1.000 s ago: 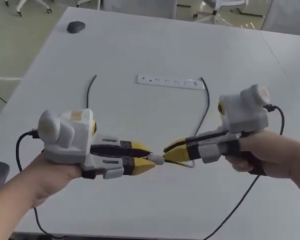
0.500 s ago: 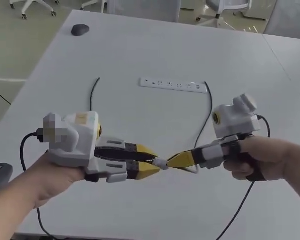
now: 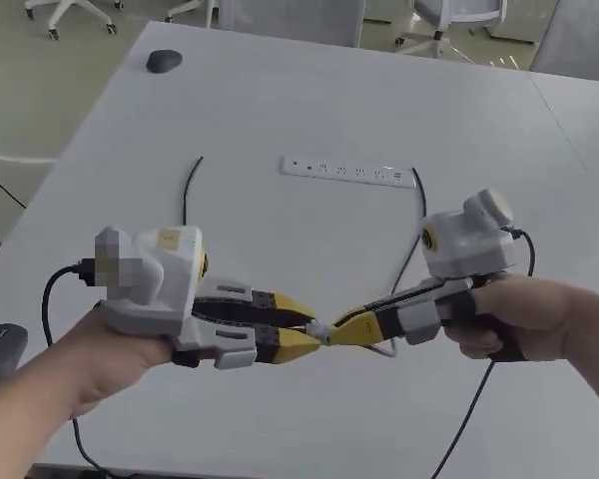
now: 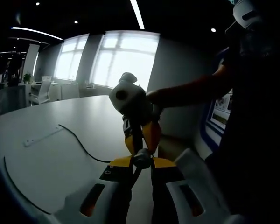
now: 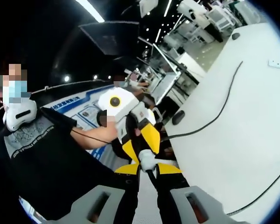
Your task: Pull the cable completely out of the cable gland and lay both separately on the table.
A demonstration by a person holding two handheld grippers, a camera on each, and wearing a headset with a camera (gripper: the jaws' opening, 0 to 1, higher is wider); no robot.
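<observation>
Head view showed left tongs (image 3: pixel 304 336) clamped on the cable gland (image 3: pixel 320 329), right tongs (image 3: pixel 339 327) gripping its black cable (image 5: pixel 152 177) above the worktop (image 3: pixel 280 230).

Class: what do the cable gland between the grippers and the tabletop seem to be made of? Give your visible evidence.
Cable gland: probably moulded plastic, pale grey-white, smooth with a soft sheen. Table: likely laminate, light grey, matte, evenly coloured with only diffuse glare; its core cannot be told.
</observation>
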